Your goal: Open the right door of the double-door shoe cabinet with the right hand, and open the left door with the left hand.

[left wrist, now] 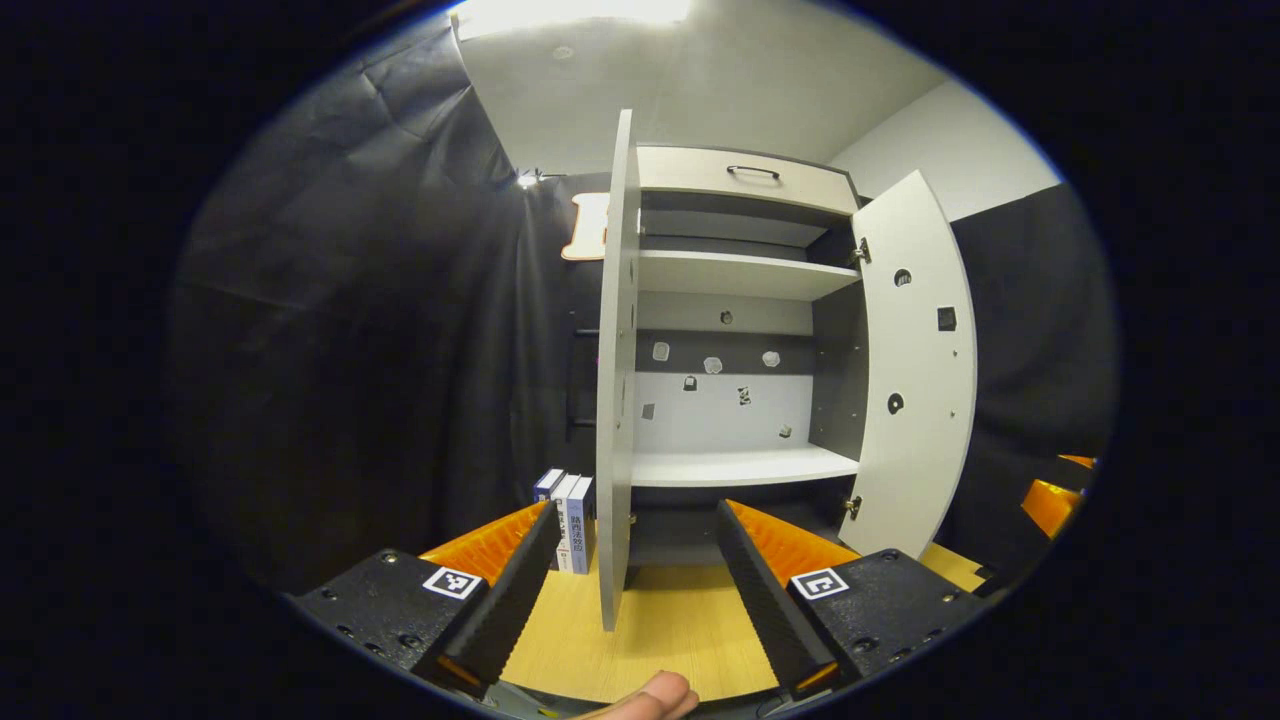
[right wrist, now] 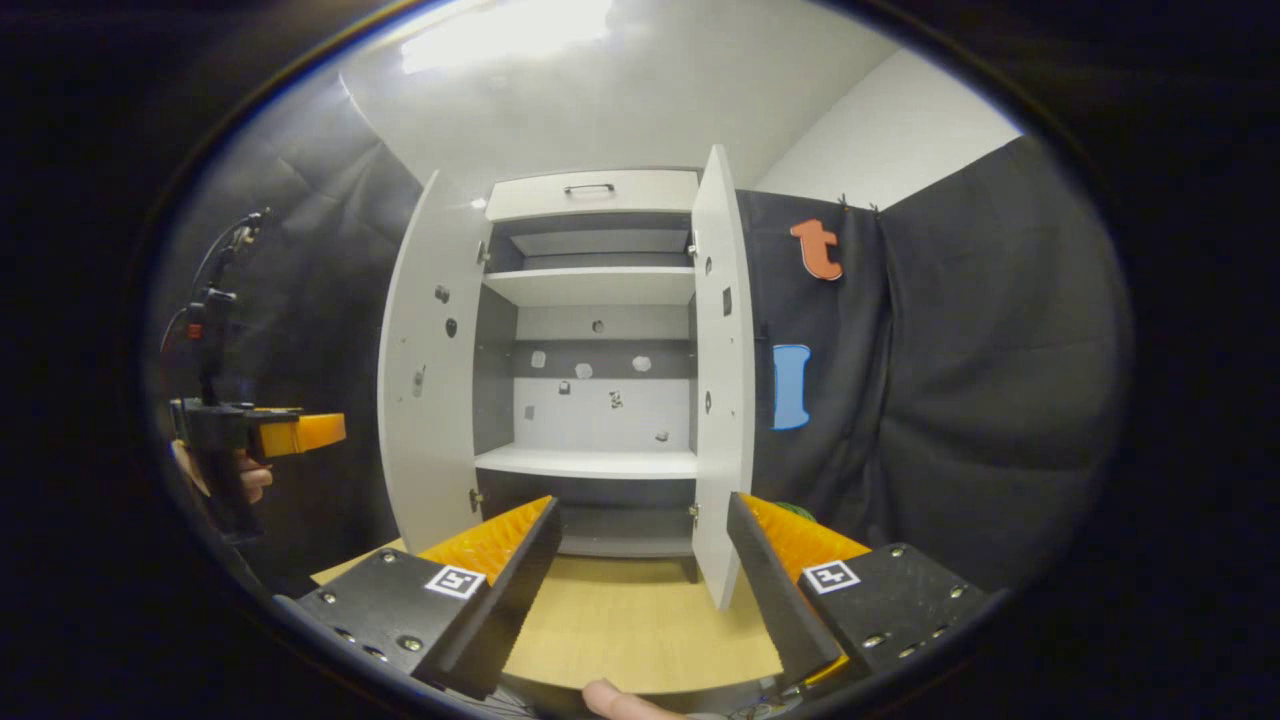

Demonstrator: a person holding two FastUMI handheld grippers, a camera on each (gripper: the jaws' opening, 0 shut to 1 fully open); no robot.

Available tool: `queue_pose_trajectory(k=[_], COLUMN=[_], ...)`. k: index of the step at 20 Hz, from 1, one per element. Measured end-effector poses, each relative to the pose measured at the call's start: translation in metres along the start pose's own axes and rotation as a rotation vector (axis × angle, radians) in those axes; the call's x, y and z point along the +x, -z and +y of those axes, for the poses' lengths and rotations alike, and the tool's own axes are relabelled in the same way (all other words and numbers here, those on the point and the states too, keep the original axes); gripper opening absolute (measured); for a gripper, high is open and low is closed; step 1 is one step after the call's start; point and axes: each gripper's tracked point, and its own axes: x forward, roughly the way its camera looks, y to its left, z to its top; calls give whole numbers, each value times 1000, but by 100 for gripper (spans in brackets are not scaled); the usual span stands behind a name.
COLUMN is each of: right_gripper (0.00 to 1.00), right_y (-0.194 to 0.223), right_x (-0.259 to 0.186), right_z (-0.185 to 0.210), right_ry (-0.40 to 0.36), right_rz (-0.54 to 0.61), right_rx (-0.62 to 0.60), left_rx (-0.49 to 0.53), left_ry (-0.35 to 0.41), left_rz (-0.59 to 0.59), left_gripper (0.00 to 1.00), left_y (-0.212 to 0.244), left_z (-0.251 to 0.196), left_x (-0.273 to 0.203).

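Both doors look swung wide to me, so I judge the opening step done. Left door (left wrist: 617, 370) stands edge-on between my left gripper (left wrist: 630, 580) fingers, untouched; right door (right wrist: 722, 370) likewise sits just ahead of my right gripper (right wrist: 640, 575). Both claws are released, holding nothing. Shoe cabinet (right wrist: 590, 290) sits on the wooden table (right wrist: 640, 620), shelves bare (books (left wrist: 568, 520) stand beside it). Next I'd just back both hands off without bumping the doors.
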Motion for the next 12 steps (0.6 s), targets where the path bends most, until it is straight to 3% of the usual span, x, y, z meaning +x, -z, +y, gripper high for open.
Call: queue_pose_trajectory(k=[1, 8, 12], right_gripper=[100, 100, 97], right_y=[-1, 4, 10], right_x=[-3, -15, -19], right_z=[2, 2, 4], right_ry=[-2, 0, -2], right_rz=[-3, -11, -7], right_rx=[3, -3, -5], left_rx=[-4, -28, -9], left_ry=[-3, 29, 27], left_rz=[-13, -3, -18], left_gripper=[100, 94, 96], left_y=[-2, 20, 30], left_z=[-3, -17, -18], left_x=[-6, -33, -46])
